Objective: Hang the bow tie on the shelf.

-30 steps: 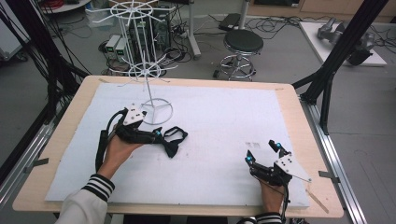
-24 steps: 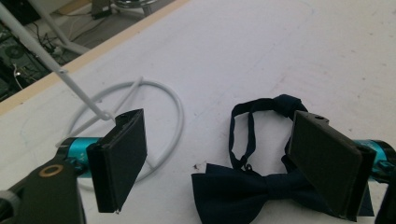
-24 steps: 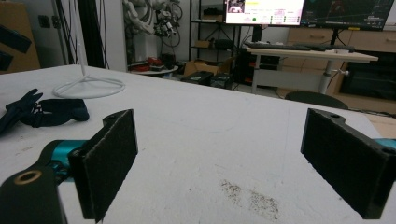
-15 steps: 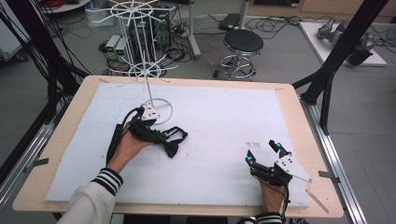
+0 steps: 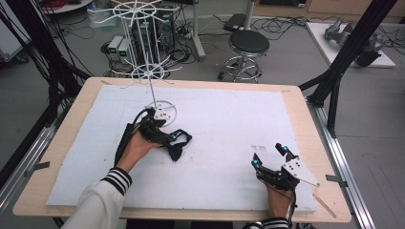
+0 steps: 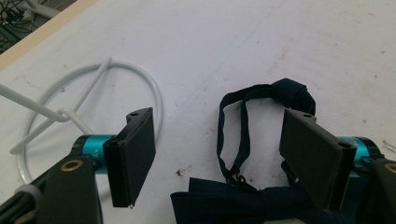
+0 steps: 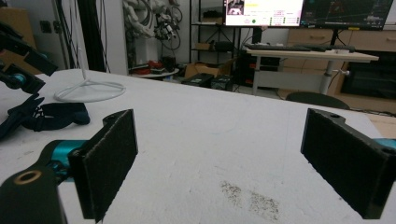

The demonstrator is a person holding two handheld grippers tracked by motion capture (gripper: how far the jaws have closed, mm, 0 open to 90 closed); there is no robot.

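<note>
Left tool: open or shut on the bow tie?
Open. The left tool has its jaws wide apart, straddling the bow tie lying flat on the table; neither pad touches its strap.

No text or label can be read.

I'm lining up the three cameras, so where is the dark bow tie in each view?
High view: the dark bow tie lies left of centre on the white mat, at the left gripper.
Left gripper view: bottom centre, its strap loop reaching up between the open jaws.
Right gripper view: far left edge, small and distant.
Shared landmark: the white ring base of the wire stand, just beside the tie.
</note>
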